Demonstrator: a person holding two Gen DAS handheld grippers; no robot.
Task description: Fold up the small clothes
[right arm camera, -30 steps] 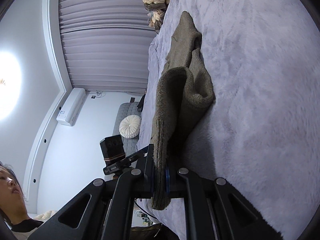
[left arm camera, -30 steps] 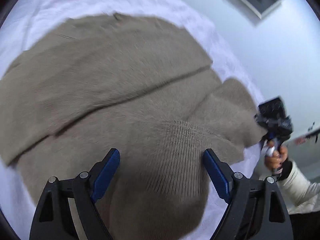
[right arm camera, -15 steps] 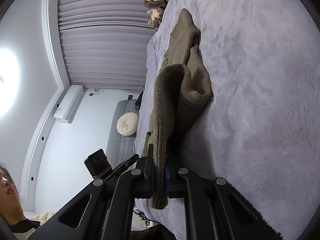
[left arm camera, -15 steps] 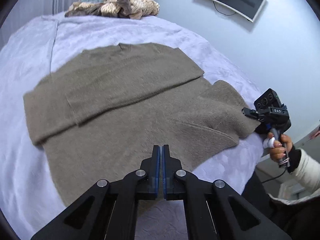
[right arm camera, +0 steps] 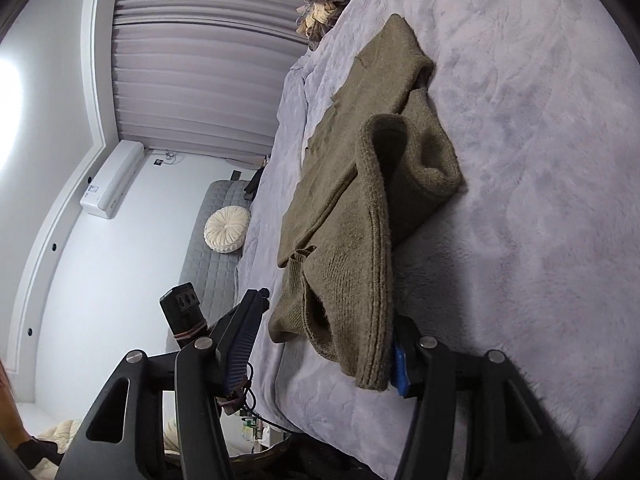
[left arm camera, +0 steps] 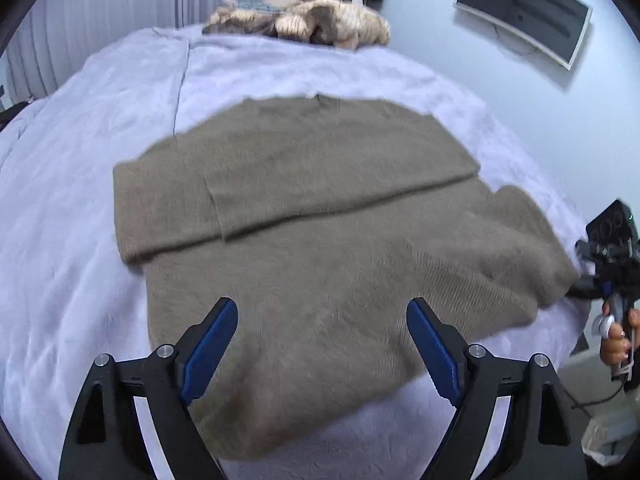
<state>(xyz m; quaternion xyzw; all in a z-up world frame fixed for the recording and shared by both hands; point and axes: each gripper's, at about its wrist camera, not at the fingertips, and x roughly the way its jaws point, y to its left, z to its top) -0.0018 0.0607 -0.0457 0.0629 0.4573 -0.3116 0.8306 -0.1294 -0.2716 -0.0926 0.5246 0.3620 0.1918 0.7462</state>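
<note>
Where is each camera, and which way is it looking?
Left wrist: on the left gripper, above the bed's near edge, looking across the brown knitted sweater; the person's right hand shows.
Right wrist: on the right gripper, low at the bed's edge, tipped sideways, looking along the sweater's cuff.
Both see the sweater, the fluffy lilac blanket and each other's gripper.
</note>
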